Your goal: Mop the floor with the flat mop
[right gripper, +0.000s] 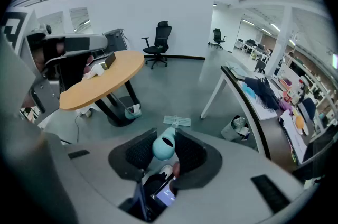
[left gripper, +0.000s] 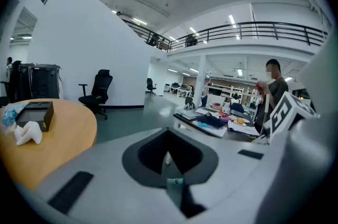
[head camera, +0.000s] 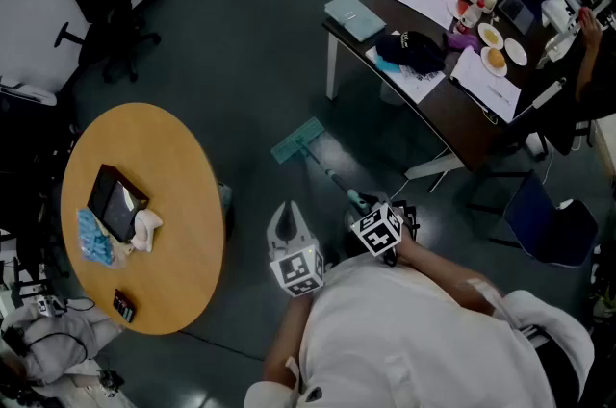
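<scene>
The flat mop's pale green head (head camera: 298, 140) lies on the dark floor between the round table and the desk. Its thin handle (head camera: 329, 173) slants back to my right gripper (head camera: 358, 200). In the right gripper view the gripper (right gripper: 165, 137) is shut on the handle's teal end cap (right gripper: 164, 147), and the mop head (right gripper: 177, 121) shows just beyond the jaws. My left gripper (head camera: 284, 210) hangs beside it to the left, apart from the mop. In its own view the left gripper (left gripper: 168, 153) has its jaws together with nothing between them.
A round wooden table (head camera: 183, 175) with a black box and tissues stands at the left, its base (right gripper: 122, 112) near the mop. A cluttered dark desk (head camera: 423, 113) with white legs is at the right, a bin (right gripper: 238, 128) under it. A person (head camera: 589, 40) sits beyond.
</scene>
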A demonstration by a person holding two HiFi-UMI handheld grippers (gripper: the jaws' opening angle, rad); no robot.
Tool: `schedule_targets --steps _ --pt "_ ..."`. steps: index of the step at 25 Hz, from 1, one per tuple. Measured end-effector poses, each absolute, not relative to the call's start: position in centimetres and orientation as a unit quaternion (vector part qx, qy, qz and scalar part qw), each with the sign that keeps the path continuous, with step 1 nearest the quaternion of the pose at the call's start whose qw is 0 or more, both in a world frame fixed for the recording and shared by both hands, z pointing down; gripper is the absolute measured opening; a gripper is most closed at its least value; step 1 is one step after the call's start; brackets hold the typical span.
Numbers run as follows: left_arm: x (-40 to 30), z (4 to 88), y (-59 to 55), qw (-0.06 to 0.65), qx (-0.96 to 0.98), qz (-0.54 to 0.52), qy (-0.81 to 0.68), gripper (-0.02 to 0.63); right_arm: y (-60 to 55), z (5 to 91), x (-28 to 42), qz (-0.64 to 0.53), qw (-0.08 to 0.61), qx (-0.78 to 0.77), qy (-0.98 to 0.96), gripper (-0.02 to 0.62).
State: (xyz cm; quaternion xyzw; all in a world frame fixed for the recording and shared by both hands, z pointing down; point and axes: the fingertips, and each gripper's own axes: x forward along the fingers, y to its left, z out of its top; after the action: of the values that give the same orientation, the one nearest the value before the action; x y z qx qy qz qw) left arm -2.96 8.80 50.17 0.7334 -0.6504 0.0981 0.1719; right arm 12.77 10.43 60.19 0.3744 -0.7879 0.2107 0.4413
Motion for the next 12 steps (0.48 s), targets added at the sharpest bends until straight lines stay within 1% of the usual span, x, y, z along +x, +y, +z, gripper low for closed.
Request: schedule_targets --steps 12 --pt "-3.61 50.33 9.38 0.176 0.728 0.097 -0.655 0.005 11.18 60.57 12.91 0.214 0.448 0.371 -0.785 0.112"
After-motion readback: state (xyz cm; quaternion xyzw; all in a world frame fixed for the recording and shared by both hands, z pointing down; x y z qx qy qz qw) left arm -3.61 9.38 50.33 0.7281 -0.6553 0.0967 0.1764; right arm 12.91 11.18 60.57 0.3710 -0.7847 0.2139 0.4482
